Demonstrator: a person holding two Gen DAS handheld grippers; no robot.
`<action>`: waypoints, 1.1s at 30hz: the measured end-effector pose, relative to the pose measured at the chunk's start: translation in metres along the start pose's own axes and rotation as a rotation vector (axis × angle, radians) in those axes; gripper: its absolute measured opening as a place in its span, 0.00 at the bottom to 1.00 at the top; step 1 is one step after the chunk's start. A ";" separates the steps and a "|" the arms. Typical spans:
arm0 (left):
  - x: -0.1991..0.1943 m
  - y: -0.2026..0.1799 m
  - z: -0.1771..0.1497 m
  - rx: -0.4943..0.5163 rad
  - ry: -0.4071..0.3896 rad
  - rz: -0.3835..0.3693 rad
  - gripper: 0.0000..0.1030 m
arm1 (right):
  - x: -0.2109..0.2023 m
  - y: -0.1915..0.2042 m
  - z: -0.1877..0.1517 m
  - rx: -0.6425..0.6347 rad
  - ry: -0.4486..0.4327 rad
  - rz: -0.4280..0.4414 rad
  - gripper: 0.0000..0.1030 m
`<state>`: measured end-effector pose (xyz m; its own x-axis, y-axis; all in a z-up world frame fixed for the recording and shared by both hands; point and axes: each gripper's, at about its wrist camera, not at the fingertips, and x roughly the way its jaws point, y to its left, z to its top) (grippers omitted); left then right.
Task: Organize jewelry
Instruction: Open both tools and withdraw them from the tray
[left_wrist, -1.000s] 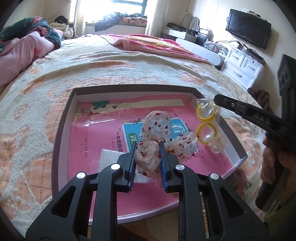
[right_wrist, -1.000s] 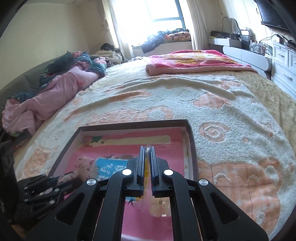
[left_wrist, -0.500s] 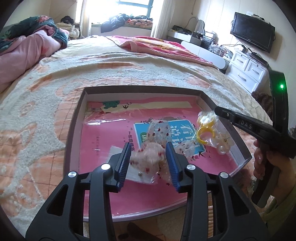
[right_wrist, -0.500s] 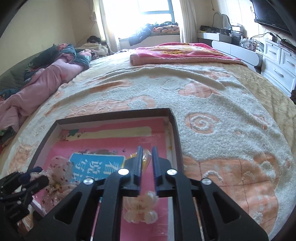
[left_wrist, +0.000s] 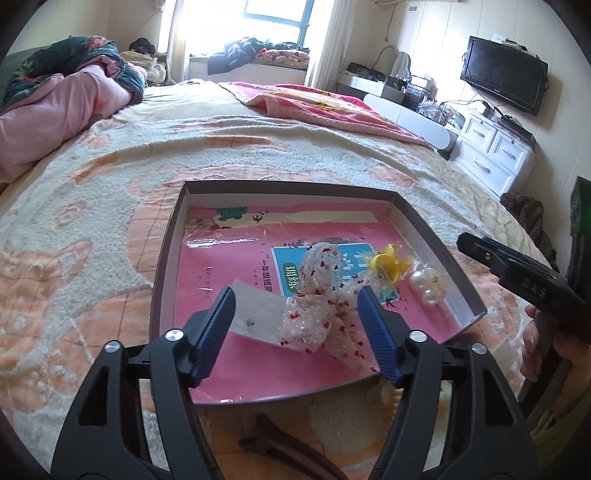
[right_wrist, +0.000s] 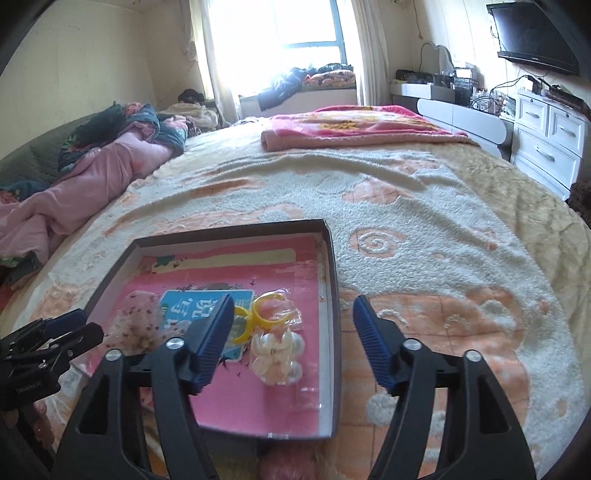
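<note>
A dark-rimmed box tray (left_wrist: 168, 258) lined with a pink book lies on the bed. In it, a white bow with red dots (left_wrist: 310, 321) on a white card (left_wrist: 255, 314) rests between the jaws of my left gripper (left_wrist: 295, 293). Those jaws are opening and the pads stand clear of the bow. A clear bag with yellow rings (right_wrist: 273, 314) and a pearl flower (right_wrist: 277, 354) lies in the tray's right part. Above it, my right gripper (right_wrist: 293, 301) is opening and grips nothing. The same bag shows in the left wrist view as yellow rings (left_wrist: 388, 264).
A brown hair clip (left_wrist: 288, 446) lies on the fleece blanket in front of the tray. A folded pink blanket (right_wrist: 351, 129) and heaped bedding (right_wrist: 92, 166) lie far off. White drawers (right_wrist: 546, 136) stand right of the bed. A hand (left_wrist: 535, 347) holds the right gripper.
Both grippers went from shut to wide open. The left let go of the dotted bow, the right let go of the ring bag, which now lies in the tray. Both pulled back a little.
</note>
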<state>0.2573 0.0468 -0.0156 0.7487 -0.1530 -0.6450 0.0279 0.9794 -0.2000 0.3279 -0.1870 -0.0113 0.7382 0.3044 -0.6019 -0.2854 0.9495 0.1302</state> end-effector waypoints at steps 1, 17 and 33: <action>-0.003 -0.001 0.000 -0.003 -0.006 -0.003 0.62 | -0.007 -0.001 -0.002 0.012 -0.007 0.003 0.69; -0.040 -0.013 -0.017 0.010 -0.058 -0.024 0.89 | -0.072 0.007 -0.036 -0.018 -0.034 0.005 0.77; -0.060 -0.025 -0.039 0.051 -0.049 -0.045 0.89 | -0.102 0.013 -0.067 -0.065 -0.014 -0.008 0.77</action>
<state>0.1862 0.0259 -0.0008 0.7773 -0.1914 -0.5993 0.0948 0.9774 -0.1891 0.2079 -0.2108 -0.0014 0.7492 0.2982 -0.5914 -0.3182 0.9452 0.0735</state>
